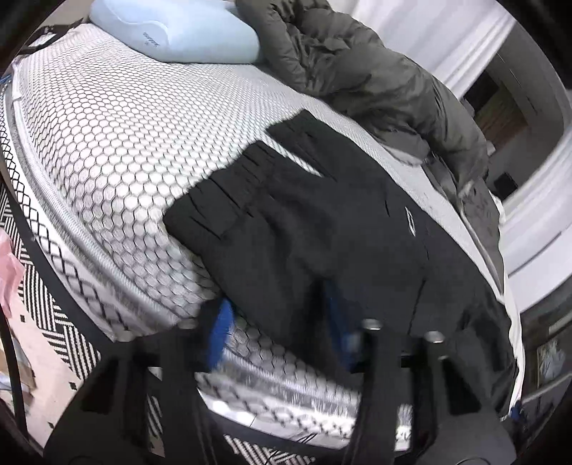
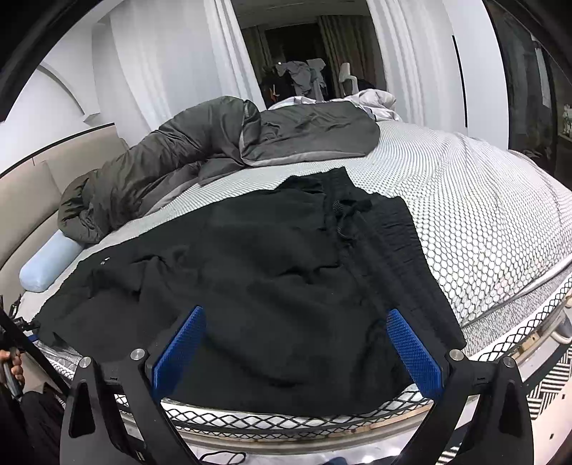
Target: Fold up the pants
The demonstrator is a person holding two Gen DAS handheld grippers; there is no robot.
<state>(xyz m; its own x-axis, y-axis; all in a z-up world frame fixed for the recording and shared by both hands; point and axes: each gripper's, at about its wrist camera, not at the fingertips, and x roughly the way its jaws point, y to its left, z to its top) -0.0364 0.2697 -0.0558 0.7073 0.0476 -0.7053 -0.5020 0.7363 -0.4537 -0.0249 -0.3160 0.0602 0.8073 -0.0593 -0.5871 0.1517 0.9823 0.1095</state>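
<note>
Black pants [image 1: 304,214] lie spread on the honeycomb-patterned mattress [image 1: 125,125], with the gathered waistband toward the left in the left wrist view. My left gripper [image 1: 282,325] is blurred at the near bed edge; the pants' lower edge lies between its blue pads [image 1: 223,329], and bare mattress shows beside the left pad. In the right wrist view the pants [image 2: 250,268] fill the middle, waistband and drawstring to the right. My right gripper [image 2: 296,354] stands wide open just above the cloth near the bed's edge, and nothing is pinched.
A dark grey puffy duvet [image 2: 214,143] lies along the far side of the mattress [image 2: 482,200]. A pale blue pillow [image 1: 178,28] sits at the head end. A black-and-white patterned rug [image 1: 43,322] covers the floor beside the bed. A person's hand [image 2: 10,365] shows at lower left.
</note>
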